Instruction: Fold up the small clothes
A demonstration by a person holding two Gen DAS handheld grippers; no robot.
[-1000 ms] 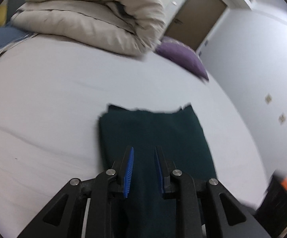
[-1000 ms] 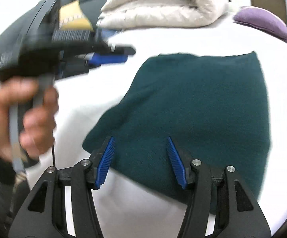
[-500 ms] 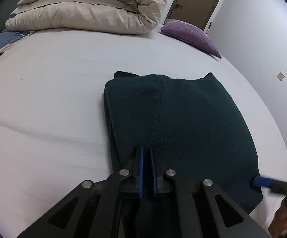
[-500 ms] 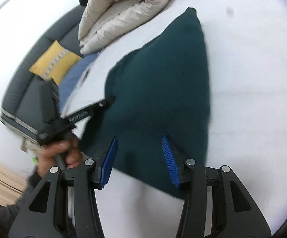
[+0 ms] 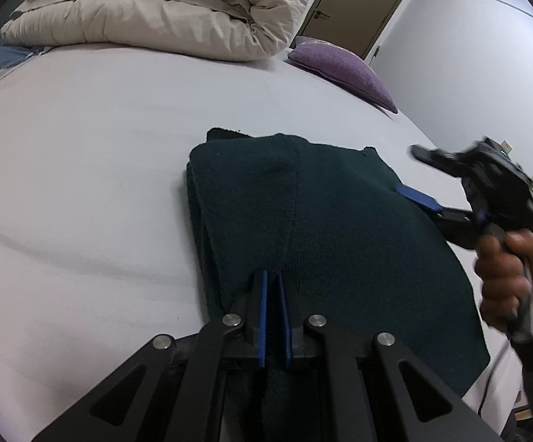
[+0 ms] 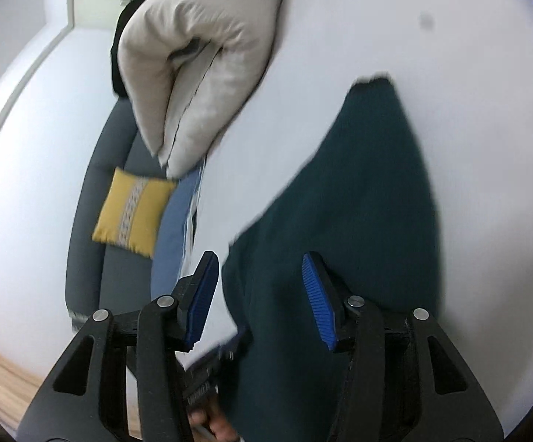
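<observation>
Soft, even indoor light is falling across the bed point(image 5: 82, 147), leaving only faint shadows beside the garment point(image 5: 321, 221). Fisheye distortion is bending both views, and dark vignettes are ringing the corners. The left view is staying mostly sharp, though the right gripper point(image 5: 419, 175) is smearing. The right view is blurring throughout; the duvet point(image 6: 200, 55) is looking soft.

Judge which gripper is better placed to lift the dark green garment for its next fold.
Left. The left gripper is shut on the dark green garment's near edge; the right gripper stands open at its side edge, gripping nothing.
</observation>
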